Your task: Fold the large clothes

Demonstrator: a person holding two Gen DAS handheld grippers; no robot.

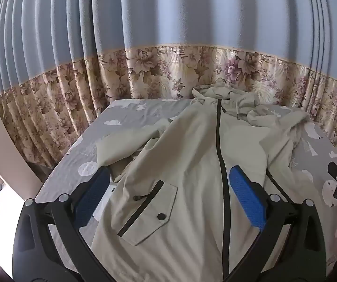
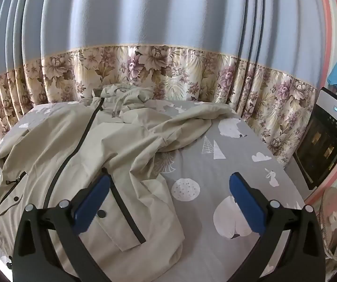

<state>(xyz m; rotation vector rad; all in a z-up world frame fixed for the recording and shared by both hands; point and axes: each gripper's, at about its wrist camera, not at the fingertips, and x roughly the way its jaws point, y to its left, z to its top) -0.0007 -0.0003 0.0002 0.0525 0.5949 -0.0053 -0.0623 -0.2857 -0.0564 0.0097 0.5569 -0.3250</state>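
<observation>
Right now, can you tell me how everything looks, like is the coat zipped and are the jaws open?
jacket: spread out front up on the bed, rumpled, not folded yet.
front zipper: zipped shut.
hood: crumpled at the far end by the curtain.
sleeve: stretched out sideways, wrinkled.
pocket flap: lying flat, snap showing.
left gripper: jaws wide open, holding nothing.
right gripper: jaws wide open, holding nothing.
curtain: drawn closed.

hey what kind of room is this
Most likely a bedroom: a bed with a grey printed sheet, a beige jacket spread on it, and long pleated curtains behind.
</observation>
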